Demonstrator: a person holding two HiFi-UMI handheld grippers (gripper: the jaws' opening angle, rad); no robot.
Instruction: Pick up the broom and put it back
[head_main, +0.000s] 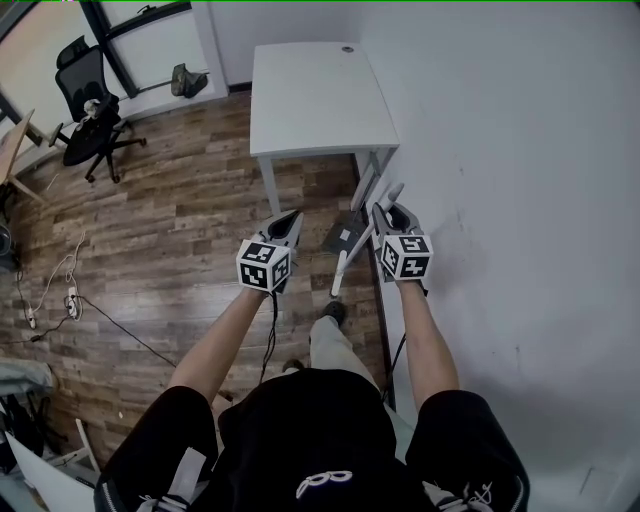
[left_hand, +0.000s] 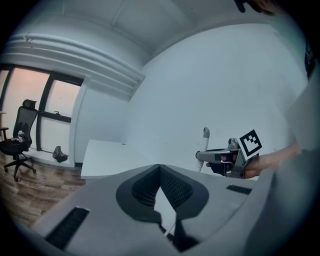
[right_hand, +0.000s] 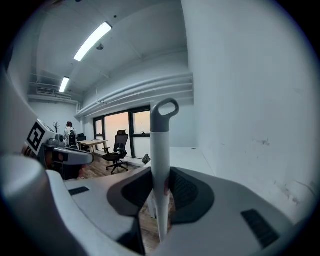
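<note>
- Wood-plank floor (head_main: 170, 230) meets a plain white wall (head_main: 520, 180). A white square table (head_main: 315, 90) stands against the wall, with a black wheeled office chair (head_main: 90, 115) well apart.
- The right gripper (right_hand: 161, 181) clamps the broom (right_hand: 160, 145), which has a smooth white round shaft and a grey looped cap and stands close beside the wall.
- The left gripper (left_hand: 160, 167) has its ribbed pads (left_hand: 175, 187) pressed tip to tip, with nothing between them.

head view steeply down; gripper views near level; all share the table (head_main: 320, 100)
</note>
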